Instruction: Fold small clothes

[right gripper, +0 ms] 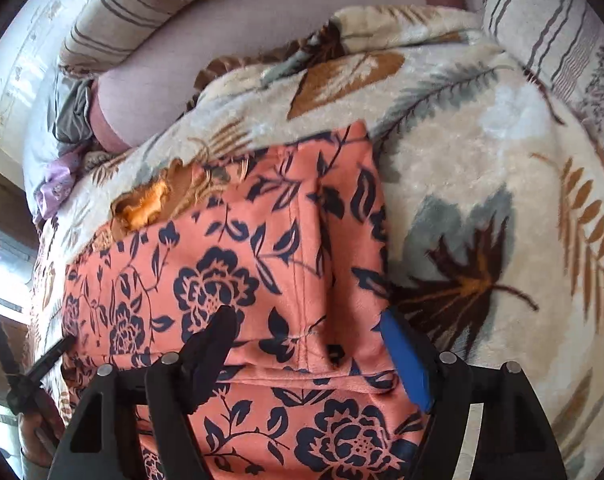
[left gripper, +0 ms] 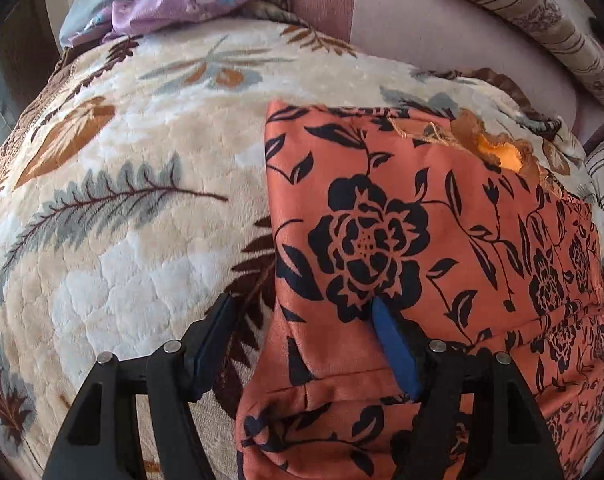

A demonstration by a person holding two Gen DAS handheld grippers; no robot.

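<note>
Orange floral garment on blanket, edges between both open jaws

No legible text or labels anywhere

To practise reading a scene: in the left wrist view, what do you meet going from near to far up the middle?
Orange black-flowered garment → cream leaf-patterned plush blanket → crumpled purple cloth.
</note>
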